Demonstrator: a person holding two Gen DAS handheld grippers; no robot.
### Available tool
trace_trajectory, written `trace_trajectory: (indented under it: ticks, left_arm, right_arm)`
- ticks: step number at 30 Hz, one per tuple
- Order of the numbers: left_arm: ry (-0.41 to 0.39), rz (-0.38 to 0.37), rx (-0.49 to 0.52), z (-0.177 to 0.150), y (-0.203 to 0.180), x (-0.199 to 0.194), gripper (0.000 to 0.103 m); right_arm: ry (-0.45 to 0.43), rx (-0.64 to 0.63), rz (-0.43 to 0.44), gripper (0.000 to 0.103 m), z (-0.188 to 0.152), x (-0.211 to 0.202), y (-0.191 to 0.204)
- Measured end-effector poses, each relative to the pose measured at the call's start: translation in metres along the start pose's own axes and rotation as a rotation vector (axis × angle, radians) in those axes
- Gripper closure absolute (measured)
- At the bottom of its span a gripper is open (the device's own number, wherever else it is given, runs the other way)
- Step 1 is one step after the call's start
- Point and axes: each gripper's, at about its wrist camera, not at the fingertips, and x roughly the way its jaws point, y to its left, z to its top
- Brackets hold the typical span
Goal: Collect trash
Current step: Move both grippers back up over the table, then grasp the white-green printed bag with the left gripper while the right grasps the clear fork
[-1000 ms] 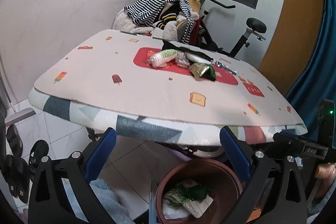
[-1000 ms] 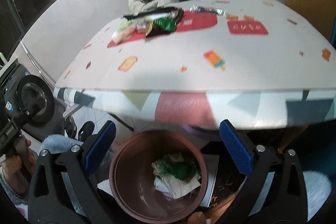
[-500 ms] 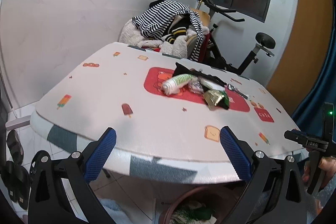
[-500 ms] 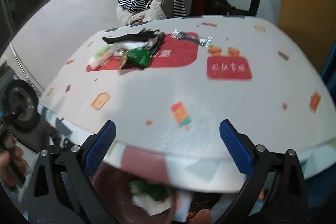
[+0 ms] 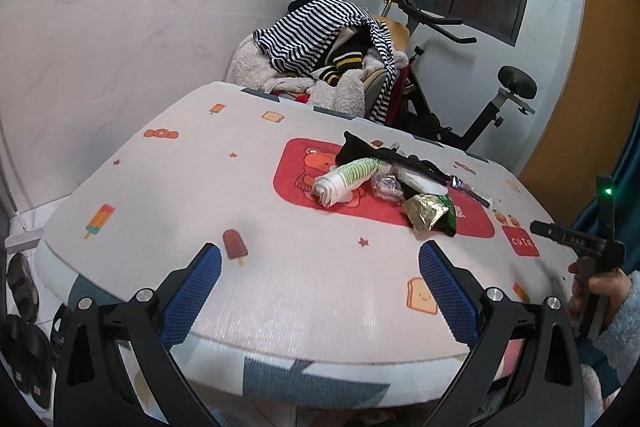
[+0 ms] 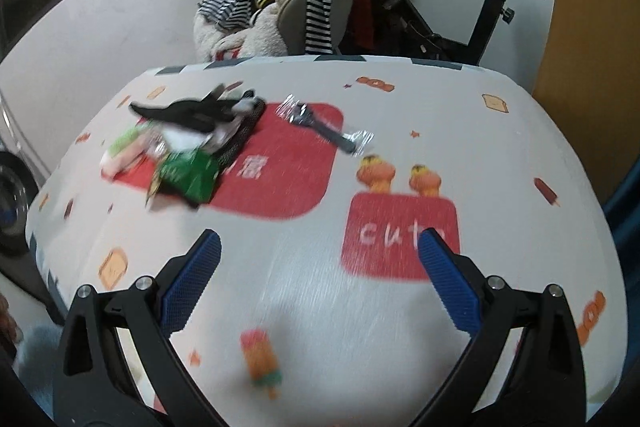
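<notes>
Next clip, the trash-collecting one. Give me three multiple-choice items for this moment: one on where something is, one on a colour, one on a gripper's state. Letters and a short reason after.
1. Where does the pile of trash lie?
A. on the red bear patch of the tablecloth
B. on the floor beside the shoes
C. on the exercise bike's seat

2. What colour are the pads of the left gripper?
A. yellow
B. blue
C. white

3. How does the right gripper stand?
A. shut on a wrapper
B. shut on nothing
C. open and empty

Answers: 1 A, the rolled paper cup and the green snack bag rest on the red patch of the tablecloth. 2 B, both pads show blue. 3 C, its fingers stand wide apart above the cloth with nothing between them.
</notes>
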Motion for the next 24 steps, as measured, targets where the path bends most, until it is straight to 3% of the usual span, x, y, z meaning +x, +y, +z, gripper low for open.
trace_trajectory:
  ticks: [7,9,16,24]
  left_arm:
    - [0.008,-0.010,-0.008,0.009,0.002,0.016,0.006]
    - [0.009,-0.014,-0.004,0.012,0.002,0.020,0.007]
    - [0.038,-0.020,-0.002,0.018,0.002,0.040,0.007]
    - [0.101,-0.086,-0.019,0.027,-0.003,0.072,0.007]
  right_arm:
    - [-0.005,0.045,-0.010,0.007,0.023,0.029,-0.019]
    - [-0.008,0.044,-0.023,0.014,0.029,0.038,-0.024]
    - [0.023,0.067,-0.014,0.025,0.057,0.074,-0.030]
    - [0.080,-0.082,-0.068,0.030,0.087,0.122,-0.001]
